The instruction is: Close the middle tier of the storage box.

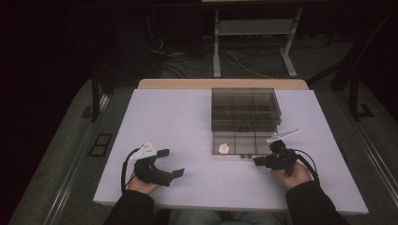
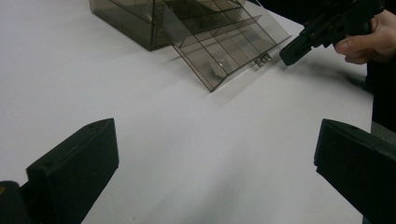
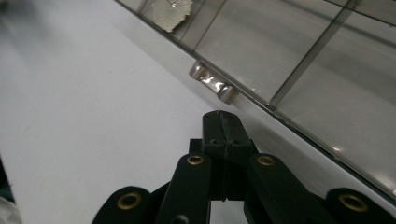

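left gripper (image 1: 171, 162): jaws wide apart, empty, over white table (image 1: 169, 117) | right gripper (image 1: 257, 161): jaws pressed together, empty, just short of latch (image 3: 213, 83) | open compartment box (image 1: 244, 110) mid-table; right gripper view: small white part (image 3: 173, 11) in lid.

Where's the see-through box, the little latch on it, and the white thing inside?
Compartment box (image 1: 245, 110), high view, its smoky top.
Latch (image 3: 213, 84), right gripper view, shiny clasp at the edge.
White piece (image 1: 224, 148), high view, its middle, lying in the front row.
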